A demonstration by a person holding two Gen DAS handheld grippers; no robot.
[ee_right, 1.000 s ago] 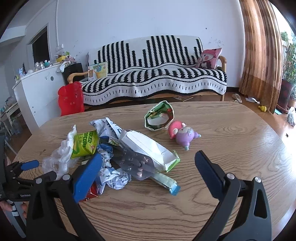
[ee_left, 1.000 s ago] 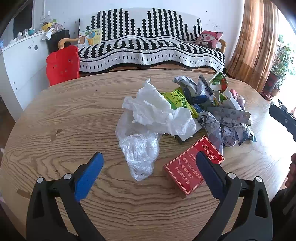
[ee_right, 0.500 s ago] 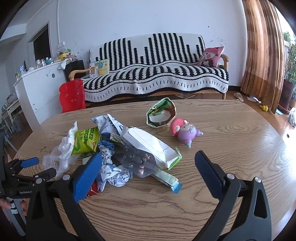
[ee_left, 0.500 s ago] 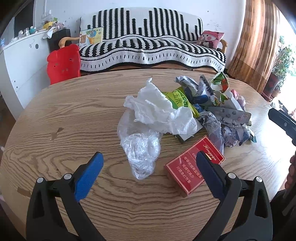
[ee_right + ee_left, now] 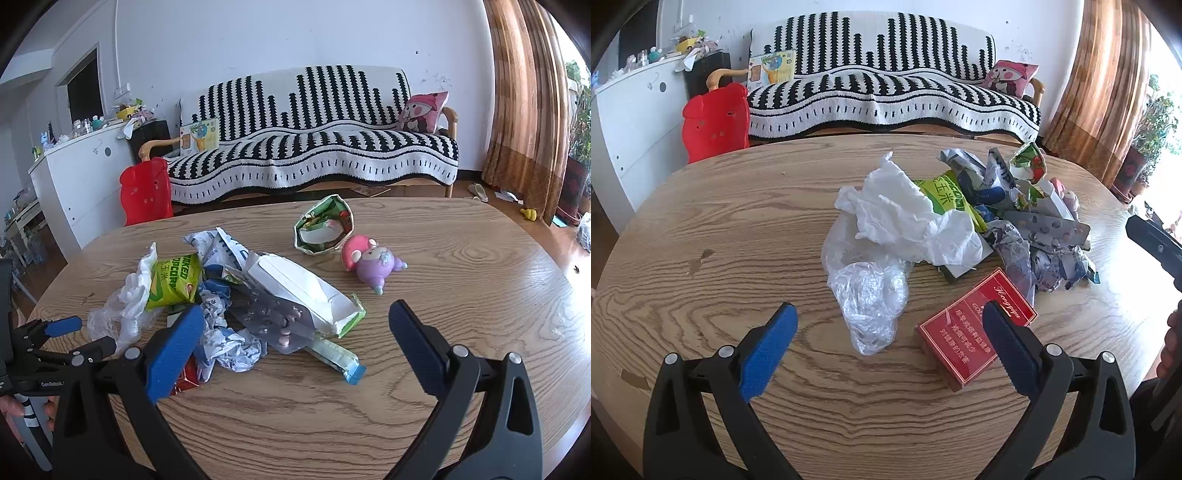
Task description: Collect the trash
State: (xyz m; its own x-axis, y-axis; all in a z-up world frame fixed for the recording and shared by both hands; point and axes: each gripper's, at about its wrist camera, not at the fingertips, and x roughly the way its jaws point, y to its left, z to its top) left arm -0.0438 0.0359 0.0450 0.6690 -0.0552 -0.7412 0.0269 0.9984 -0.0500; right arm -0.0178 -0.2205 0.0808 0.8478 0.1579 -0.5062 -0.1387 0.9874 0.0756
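Note:
A heap of trash lies on the oval wooden table (image 5: 720, 229). It holds a clear plastic bag (image 5: 868, 291), white crumpled tissue (image 5: 901, 218), a green popcorn packet (image 5: 173, 282), a red cigarette box (image 5: 975, 336), a foil pill blister (image 5: 277, 317), crumpled paper (image 5: 229, 343) and a torn white-green carton (image 5: 306, 291). My left gripper (image 5: 886, 347) is open and empty, just short of the plastic bag and red box. My right gripper (image 5: 295, 343) is open and empty above the blister and carton. The left gripper also shows in the right wrist view (image 5: 74, 338).
A pink and purple plush toy (image 5: 369, 264) and an open green wrapper (image 5: 325, 230) lie past the heap. A striped sofa (image 5: 314, 147), a red plastic chair (image 5: 146, 190) and a white cabinet (image 5: 85, 173) stand behind the table. Curtains (image 5: 528, 92) hang at the right.
Both grippers have crept slightly forward toward the heap. Both stay open and empty. The trash has not moved.

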